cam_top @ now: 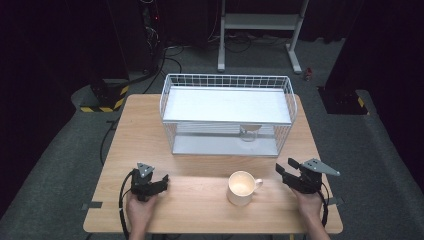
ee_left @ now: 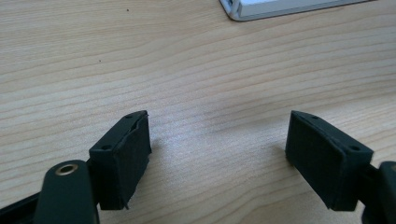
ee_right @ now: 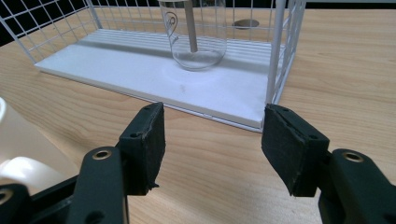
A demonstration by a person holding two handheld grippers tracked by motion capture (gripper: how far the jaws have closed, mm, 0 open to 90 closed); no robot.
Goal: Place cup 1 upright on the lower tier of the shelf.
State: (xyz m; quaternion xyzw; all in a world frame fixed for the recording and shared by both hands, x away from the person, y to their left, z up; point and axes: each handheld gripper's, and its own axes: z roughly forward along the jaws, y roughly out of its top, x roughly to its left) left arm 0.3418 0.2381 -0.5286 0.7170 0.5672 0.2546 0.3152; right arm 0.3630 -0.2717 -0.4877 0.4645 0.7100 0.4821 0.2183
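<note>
1. Your left tool (cam_top: 159, 184) sits low over the counter (cam_top: 200, 200) near its front left corner. Its jaws stand apart with only bare wood grain between them, as the left gripper view shows (ee_left: 217, 149).

2. Your right tool (cam_top: 286, 171) is near the front right corner of the counter, its jaws pointing toward the middle. In the right gripper view (ee_right: 212, 144) the jaws stand apart, with nothing between the pads.

3. The cream mug (cam_top: 242, 187) stands upright on the counter toward the front edge, between your two tools and closer to the right one. Its handle points toward the right tool, and the two are near each other but not touching. In the right gripper view the mug (ee_right: 23, 149) lies at the left edge of the frame, beside the left jaw and outside the gap.

4. The white wire basket (cam_top: 172, 115) takes up the middle and rear of the counter, with its open side facing you. It has a white upper shelf (cam_top: 227, 106) and a white floor panel (cam_top: 200, 145).

5. A clear glass mug (cam_top: 248, 133) stands upright on the basket's floor panel, under the upper shelf and toward the right end. The right gripper view shows it (ee_right: 198, 46) well beyond the jaws, inside the basket.

6. The corner of the basket's floor panel (ee_left: 280, 8) shows at the top of the left gripper view, well apart from that tool.
</note>
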